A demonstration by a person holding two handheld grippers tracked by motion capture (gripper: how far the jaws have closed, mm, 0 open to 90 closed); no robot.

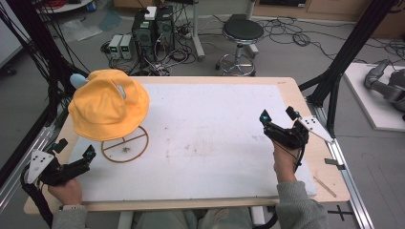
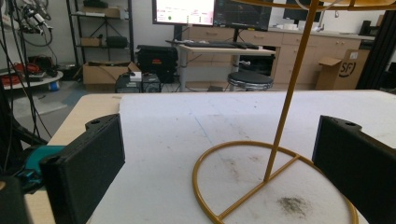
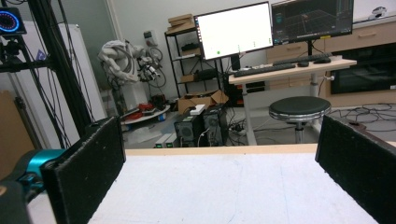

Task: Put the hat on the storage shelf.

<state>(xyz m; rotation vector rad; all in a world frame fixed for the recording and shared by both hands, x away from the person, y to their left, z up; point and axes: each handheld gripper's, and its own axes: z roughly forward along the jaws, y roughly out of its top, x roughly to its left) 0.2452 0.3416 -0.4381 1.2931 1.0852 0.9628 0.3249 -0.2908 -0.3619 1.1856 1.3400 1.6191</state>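
Left gripper (image 1: 75, 149) sits at the near left table edge, jaws spread wide, nothing between them. Just ahead of it I see the stand's ring base (image 2: 275, 184) flat on the white mat (image 1: 215, 138), with some dirt inside the ring. Right gripper (image 1: 279, 116) is over the mat's right side, jaws also spread and empty. Farther back left, the hat (image 1: 109, 104) sits on top of the stand.
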